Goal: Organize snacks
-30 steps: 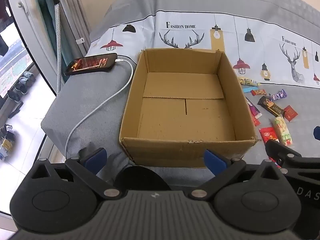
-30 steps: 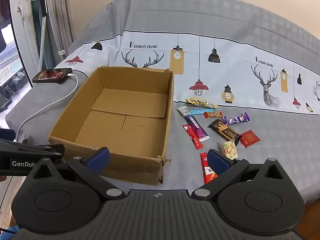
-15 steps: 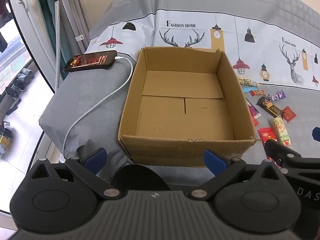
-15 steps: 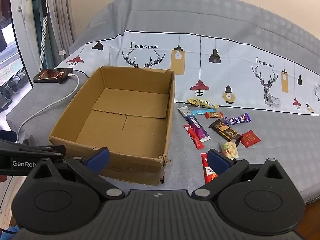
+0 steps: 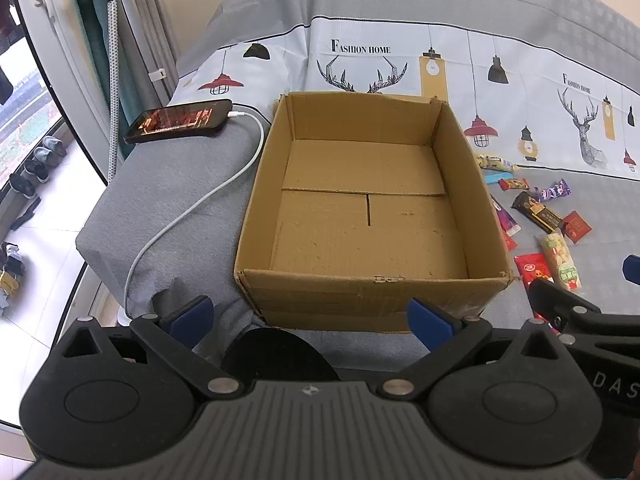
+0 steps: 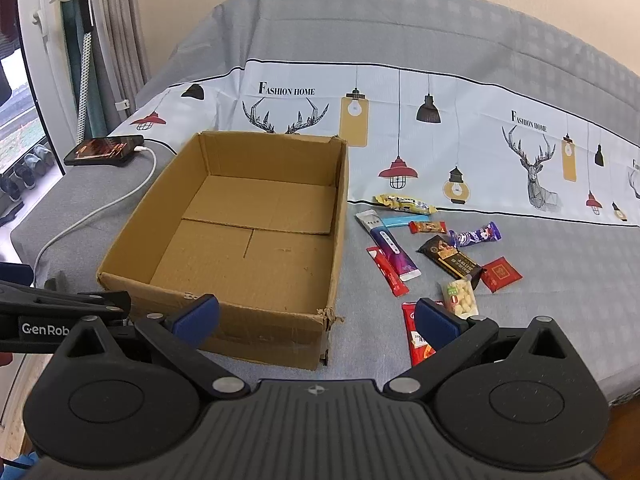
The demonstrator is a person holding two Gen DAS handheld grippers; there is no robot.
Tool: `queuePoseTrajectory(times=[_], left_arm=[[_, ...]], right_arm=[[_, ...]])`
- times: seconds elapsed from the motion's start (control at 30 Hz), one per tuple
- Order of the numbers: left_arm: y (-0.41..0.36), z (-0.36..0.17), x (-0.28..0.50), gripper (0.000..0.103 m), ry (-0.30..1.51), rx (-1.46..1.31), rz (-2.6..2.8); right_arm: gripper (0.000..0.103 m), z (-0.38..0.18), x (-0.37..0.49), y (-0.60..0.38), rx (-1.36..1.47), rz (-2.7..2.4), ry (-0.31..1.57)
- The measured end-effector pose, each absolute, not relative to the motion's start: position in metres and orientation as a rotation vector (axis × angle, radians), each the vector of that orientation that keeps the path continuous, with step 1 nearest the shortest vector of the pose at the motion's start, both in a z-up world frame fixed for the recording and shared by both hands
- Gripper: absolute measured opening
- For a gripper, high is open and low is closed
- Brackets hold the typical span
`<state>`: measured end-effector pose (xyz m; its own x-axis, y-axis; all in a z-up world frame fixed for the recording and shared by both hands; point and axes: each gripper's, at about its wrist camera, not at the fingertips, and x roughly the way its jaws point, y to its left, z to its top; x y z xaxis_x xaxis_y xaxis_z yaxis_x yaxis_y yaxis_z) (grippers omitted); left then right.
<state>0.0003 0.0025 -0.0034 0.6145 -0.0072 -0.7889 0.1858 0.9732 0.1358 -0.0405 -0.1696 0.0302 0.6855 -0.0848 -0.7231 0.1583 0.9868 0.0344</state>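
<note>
Your left gripper (image 5: 310, 316) hangs just short of the near wall of the cardboard box (image 5: 362, 292), its 2 blue fingertips (image 5: 188, 314) spread wide with nothing between them. Your right gripper (image 6: 316, 318) is likewise released and holds nothing, its fingertips apart over the box's near right corner.

The box sits on the grey cloth (image 6: 540, 264) with its top open and its floor bare. Its long axis runs away from you, toward the printed band of lamps and deer.

The left view shows the phone (image 5: 180, 121) up close, screen lit, with its white cable (image 5: 192, 208) curling down past the box's left side; the box wall cuts off the snacks nearest to it. The right view lays out the whole scatter to the right of the box, none of it touching the box: a yellow bar (image 6: 405, 203) farthest back, a purple-and-white stick (image 6: 387, 243) and a thin red stick (image 6: 387, 271) lying side by side (both angled, near ends swung to the right), a small orange bar (image 6: 427, 227), a purple candy (image 6: 475, 236), a dark chocolate bar (image 6: 450, 258), a red square packet (image 6: 501, 274), a clear bag of white sweets (image 6: 460, 299), and a red packet (image 6: 418, 338) partly hidden behind your right fingertip.
</note>
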Motion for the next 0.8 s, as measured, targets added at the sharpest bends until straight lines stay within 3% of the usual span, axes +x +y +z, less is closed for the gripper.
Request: queuePoseTrajectory(times=[0.8], left_arm=[[0.0023, -0.0041, 0.0013, 0.103, 0.912, 0.206, -0.112]], right_arm=[[0.103, 0.0276, -0.0397, -0.1712, 0.099, -0.141, 0.808]])
